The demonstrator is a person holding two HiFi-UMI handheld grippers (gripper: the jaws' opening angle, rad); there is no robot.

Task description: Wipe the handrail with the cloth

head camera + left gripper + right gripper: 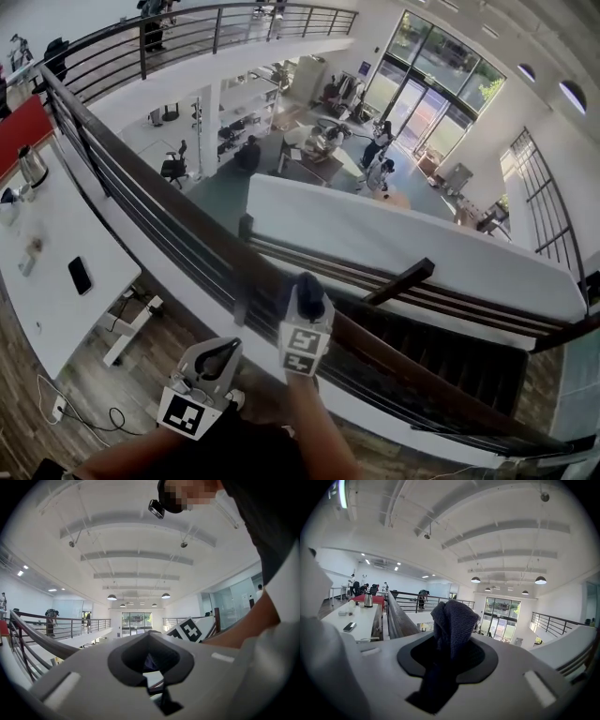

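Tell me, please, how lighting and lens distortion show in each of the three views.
Head view: wide-angle warp, even daylight, handrail sharp. Left gripper view: black vignette corners, bright white ceiling. Right gripper view: same vignette; the cloth reads dark against that ceiling.

Two-storey open-plan office, mezzanine railing (202,217), desks (314,167) and office chairs (174,167) below, tall glass entrance doors (417,89)
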